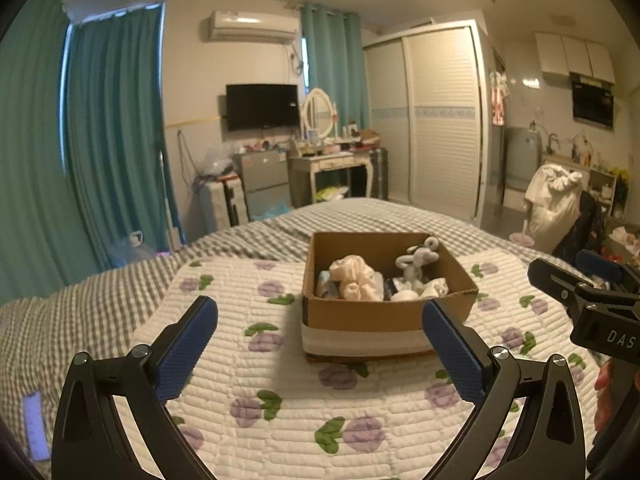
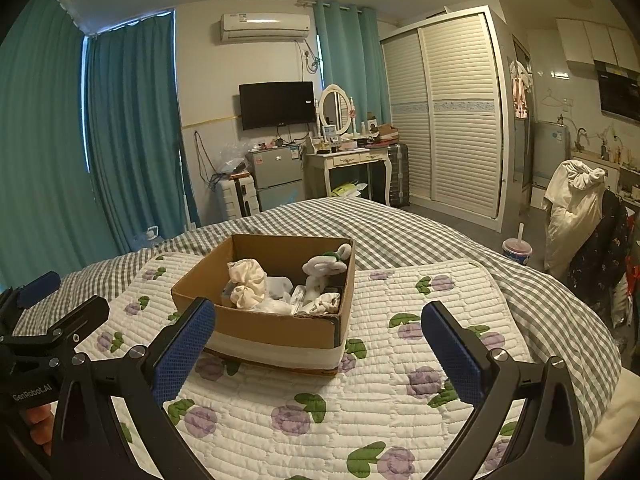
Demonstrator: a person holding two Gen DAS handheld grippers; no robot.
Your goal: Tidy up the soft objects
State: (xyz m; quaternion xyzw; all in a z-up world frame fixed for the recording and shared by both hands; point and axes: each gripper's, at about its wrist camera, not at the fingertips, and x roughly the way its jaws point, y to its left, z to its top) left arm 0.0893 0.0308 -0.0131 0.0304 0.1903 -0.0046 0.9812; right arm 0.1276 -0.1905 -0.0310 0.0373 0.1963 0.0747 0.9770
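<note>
Cardboard box [image 1: 384,314] on floral quilt [image 1: 280,420] over gingham bed [image 1: 100,292]; both grippers' jaws spread, empty.

quilted mat [image 1: 280,420]: white, purple flowers, green leaves
bedsheet [image 1: 100,304]: grey-white check
cardboard box [image 1: 384,314]: brown, white band
curtains [image 1: 112,120]: teal
</note>
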